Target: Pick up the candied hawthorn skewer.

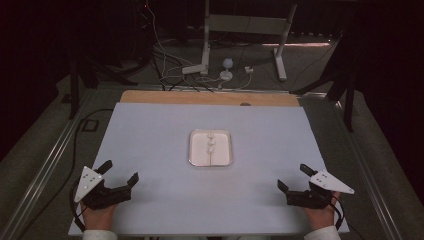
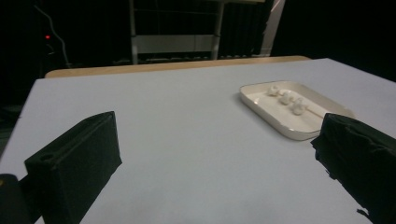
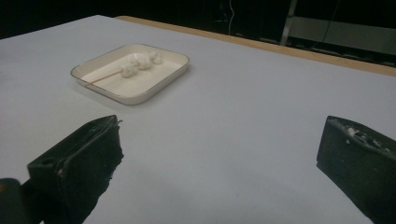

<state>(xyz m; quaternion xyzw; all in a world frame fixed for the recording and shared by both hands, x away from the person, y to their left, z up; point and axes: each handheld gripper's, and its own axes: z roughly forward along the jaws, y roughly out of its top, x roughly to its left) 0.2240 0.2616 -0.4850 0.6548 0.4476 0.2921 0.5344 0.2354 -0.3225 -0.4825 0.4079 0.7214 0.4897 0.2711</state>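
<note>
Work appears not yet begun. A white tray (image 1: 210, 148) sits at the middle of the pale table (image 1: 150, 130); in it lies a skewer (image 1: 212, 144) carrying three small white pieces. The left gripper (image 1: 120, 172) and right gripper (image 1: 292, 177) rest near the table's front corners, well apart from the tray. Both have jaws spread wide, holding and touching nothing. Judged next move: one gripper reaches in to the tray and lines up on the thin stick.
</note>
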